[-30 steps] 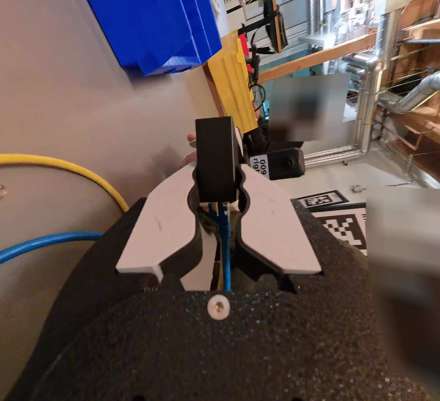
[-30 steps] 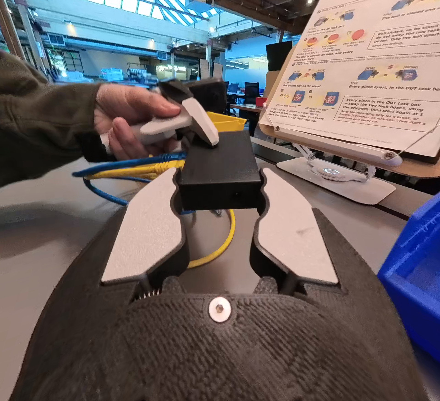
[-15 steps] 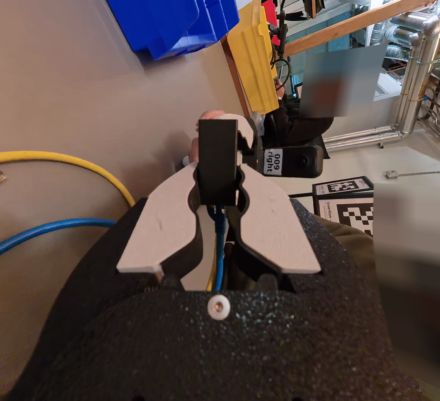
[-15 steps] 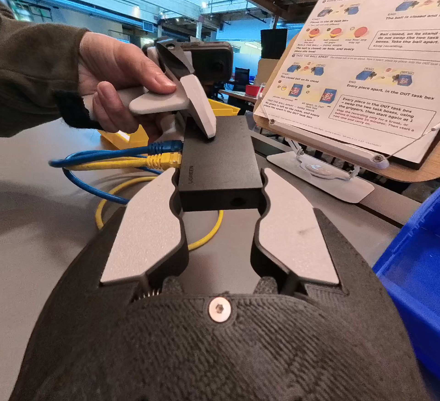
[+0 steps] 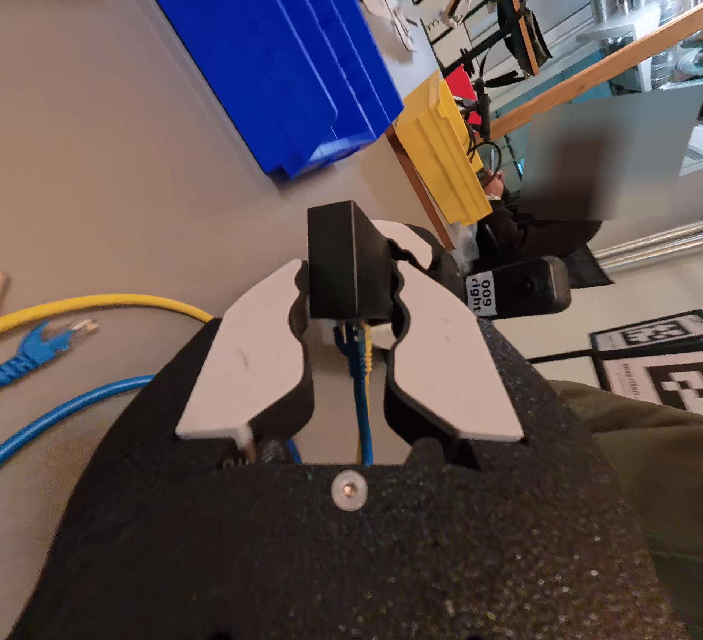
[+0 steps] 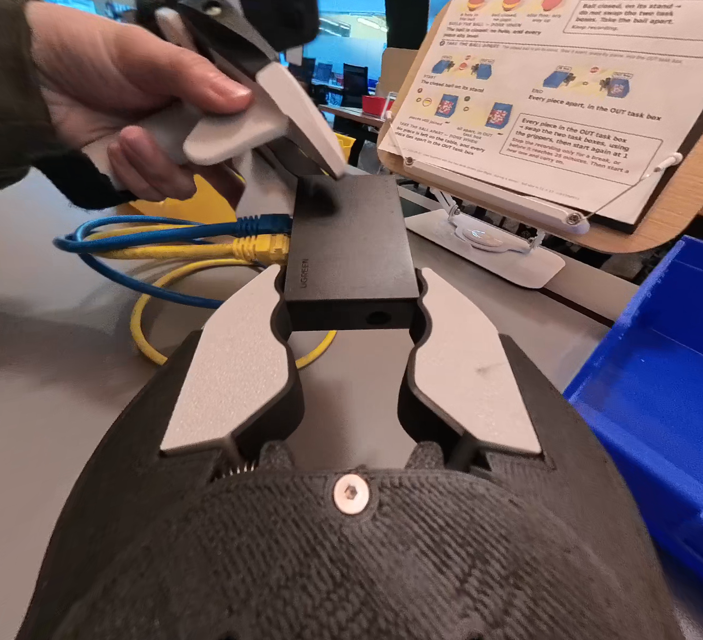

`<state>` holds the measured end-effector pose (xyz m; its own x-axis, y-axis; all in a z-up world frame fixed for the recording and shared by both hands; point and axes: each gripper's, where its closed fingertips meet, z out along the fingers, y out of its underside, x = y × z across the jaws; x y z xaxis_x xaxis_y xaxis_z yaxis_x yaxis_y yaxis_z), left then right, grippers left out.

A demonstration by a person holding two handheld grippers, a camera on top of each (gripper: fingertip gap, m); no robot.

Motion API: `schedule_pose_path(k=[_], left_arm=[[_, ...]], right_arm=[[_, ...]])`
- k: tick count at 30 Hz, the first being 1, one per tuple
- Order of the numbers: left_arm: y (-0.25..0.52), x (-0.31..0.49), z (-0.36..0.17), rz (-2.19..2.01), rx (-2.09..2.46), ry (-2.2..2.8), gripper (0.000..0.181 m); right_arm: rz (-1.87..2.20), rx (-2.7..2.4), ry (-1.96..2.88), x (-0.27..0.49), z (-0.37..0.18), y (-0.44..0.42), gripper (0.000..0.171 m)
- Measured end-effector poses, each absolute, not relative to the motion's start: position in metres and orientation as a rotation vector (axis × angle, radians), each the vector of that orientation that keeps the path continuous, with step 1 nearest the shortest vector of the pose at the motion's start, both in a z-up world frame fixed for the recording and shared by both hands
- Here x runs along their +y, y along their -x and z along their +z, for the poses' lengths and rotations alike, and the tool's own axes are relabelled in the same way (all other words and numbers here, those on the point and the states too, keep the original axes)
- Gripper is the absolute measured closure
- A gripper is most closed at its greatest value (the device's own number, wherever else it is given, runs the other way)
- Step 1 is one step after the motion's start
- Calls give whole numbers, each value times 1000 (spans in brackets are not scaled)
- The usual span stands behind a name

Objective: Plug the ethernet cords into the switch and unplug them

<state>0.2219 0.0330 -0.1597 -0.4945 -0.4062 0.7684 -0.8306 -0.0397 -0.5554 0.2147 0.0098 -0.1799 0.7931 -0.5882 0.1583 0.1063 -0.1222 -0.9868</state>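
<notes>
The black switch point(image 6: 348, 237) is held above the table. My right gripper point(image 6: 350, 273) is shut on its near end, one finger on each side. My left gripper point(image 5: 349, 275) is shut on the switch point(image 5: 331, 260) from the far side, top and bottom; its upper finger point(image 6: 304, 119) rests on the switch's top. A blue cord point(image 6: 262, 224) and a yellow cord point(image 6: 262, 247) are plugged into the switch's left face; both run between my left fingers point(image 5: 359, 363). A loose blue plug point(image 5: 42, 344) lies on the table at the left.
Blue bins point(image 5: 266, 51) stand on the table beyond the switch, one also at the right point(image 6: 646, 374). A yellow bin point(image 5: 445, 154) sits farther off. An instruction sheet on a stand point(image 6: 551, 70) is at the back right. Cord loops point(image 6: 152, 321) lie on the table. Tip to tip, the grippers are about 4 cm apart.
Both grippers have kept hold of the switch while it tilted, so its top now faces the right camera. The left gripper has swung upward. The loose blue plug has come into the left view.
</notes>
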Motion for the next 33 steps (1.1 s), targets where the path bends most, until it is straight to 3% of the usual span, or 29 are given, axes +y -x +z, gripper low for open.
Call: schedule_pose_path(k=[10,13,21,33], left_arm=[[-189,61,-161,1588,-2562,-1259,141],[-184,58,-169,1533,-2721,-1257,153],[-181,48,-182,1425,-2812,-1296,174],[-190,43,-181,1512,-2978,-1345,177]], right_arm=[[-573,490,1541,-1,-177,-225,108],[-603,469,1568,3,-179,-223,108],[-604,492,1553,-1,-178,-225,109],[-512,570,1514,-7,-178,-227,109]])
